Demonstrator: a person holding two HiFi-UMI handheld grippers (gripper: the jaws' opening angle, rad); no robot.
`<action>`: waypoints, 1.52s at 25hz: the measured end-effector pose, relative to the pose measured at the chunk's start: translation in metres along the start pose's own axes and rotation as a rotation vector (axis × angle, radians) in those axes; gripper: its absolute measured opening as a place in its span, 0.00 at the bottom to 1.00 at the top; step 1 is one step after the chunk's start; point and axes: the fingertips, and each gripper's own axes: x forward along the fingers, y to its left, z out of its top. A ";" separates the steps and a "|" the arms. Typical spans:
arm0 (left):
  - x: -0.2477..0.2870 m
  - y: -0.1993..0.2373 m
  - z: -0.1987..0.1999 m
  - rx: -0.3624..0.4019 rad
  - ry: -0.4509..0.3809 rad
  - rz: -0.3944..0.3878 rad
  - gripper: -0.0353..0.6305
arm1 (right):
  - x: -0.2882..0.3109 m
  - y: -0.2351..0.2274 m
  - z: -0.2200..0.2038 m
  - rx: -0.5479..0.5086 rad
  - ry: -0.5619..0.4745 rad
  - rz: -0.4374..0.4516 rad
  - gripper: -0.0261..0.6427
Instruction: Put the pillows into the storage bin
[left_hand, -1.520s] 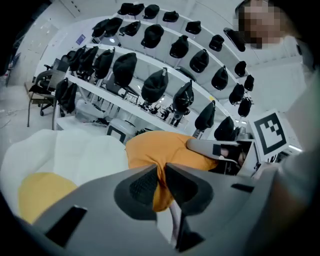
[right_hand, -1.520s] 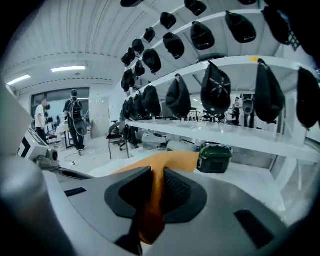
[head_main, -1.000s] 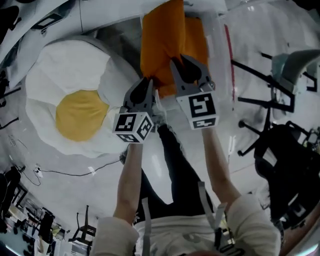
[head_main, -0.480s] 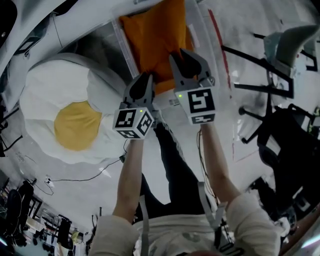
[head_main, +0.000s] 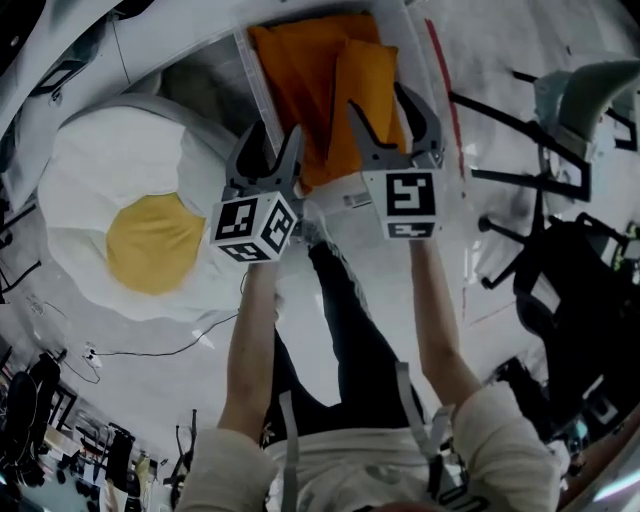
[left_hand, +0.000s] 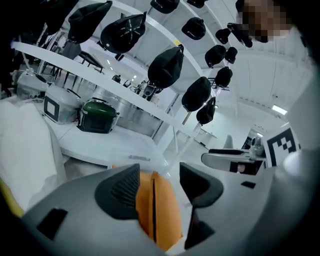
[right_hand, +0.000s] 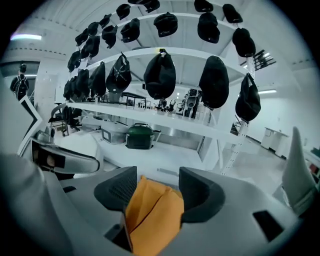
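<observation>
An orange pillow lies in the clear plastic storage bin at the top of the head view, one fold standing up. My left gripper and right gripper hover at the bin's near end, and both have just been opening. The orange pillow still lies between the left gripper jaws with a gap on the right side. The same pillow sits loosely between the right gripper jaws. A large fried-egg pillow rests on the floor to the left.
Black office chairs and a grey chair stand to the right. A cable runs over the floor below the egg pillow. Beyond the bin stand white shelves with hanging black caps and a green pot.
Both grippers went from shut on the orange pillow to open, and the pillow dropped into the bin. The left gripper shifted left, away from the right one.
</observation>
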 end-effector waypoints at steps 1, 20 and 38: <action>-0.003 0.003 0.004 0.001 -0.010 0.004 0.40 | 0.000 0.004 0.001 -0.002 0.003 0.003 0.41; -0.254 0.054 0.190 -0.113 -0.366 0.217 0.40 | -0.098 0.210 0.219 -0.036 -0.186 0.312 0.41; -0.688 0.065 0.271 0.090 -0.752 0.740 0.07 | -0.304 0.476 0.376 -0.155 -0.409 0.664 0.06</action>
